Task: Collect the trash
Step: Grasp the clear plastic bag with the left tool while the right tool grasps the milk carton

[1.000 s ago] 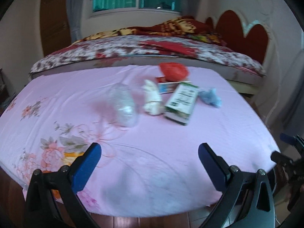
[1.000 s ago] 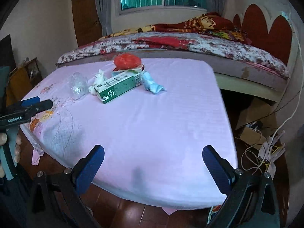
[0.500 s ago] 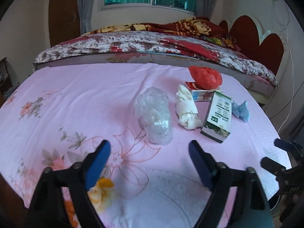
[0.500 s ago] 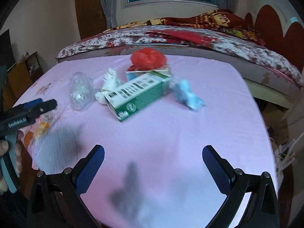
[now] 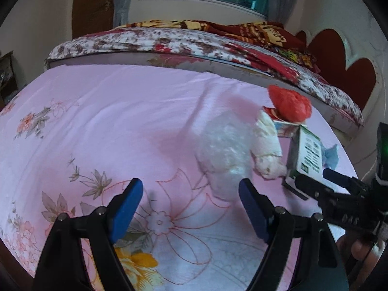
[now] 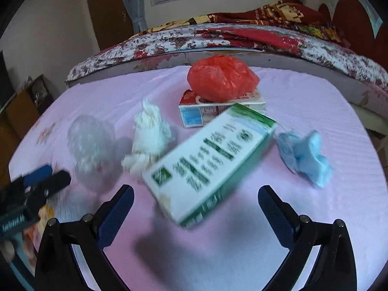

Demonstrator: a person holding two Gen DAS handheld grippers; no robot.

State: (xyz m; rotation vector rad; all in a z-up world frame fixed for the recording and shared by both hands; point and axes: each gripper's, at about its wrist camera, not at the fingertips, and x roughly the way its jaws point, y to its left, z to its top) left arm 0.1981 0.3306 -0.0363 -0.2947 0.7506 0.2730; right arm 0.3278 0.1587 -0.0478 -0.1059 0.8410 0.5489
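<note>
**Both grippers arrive at the trash pile, nothing picked yet**

I see the trash lying together on the pink sheet (image 6: 303, 218) of the near bed, toward its far side and its right edge. Nothing is collected yet; every piece rests on the sheet.

My left gripper (image 5: 191, 208) stands with its jaws apart and holds nothing. They have just been closing a little, I think to fit the soft thing ahead. Just beyond its right finger lies the clear crumpled plastic (image 5: 224, 152). It is not yet between the jaws, only near.

My right gripper (image 6: 195, 212) is also wide open and empty. The green and white carton (image 6: 211, 165) lies flat on its side, and its near end comes down between the two fingers, but the pads do not touch it. I keep the jaws wide because the carton is a broad thing.

Beside the carton, to the left, is the white crumpled tissue (image 6: 150, 135). Behind the carton a red plastic bag (image 6: 222, 78) sits on top of a small flat box (image 6: 194, 115), probably only thrown there. At the right, closer to the right edge, lies a blue crumpled wad (image 6: 305, 155), apart from the carton.

I judge that each hand takes its own piece, so the hands do not cross. The clear plastic is light and may slide away.
</note>
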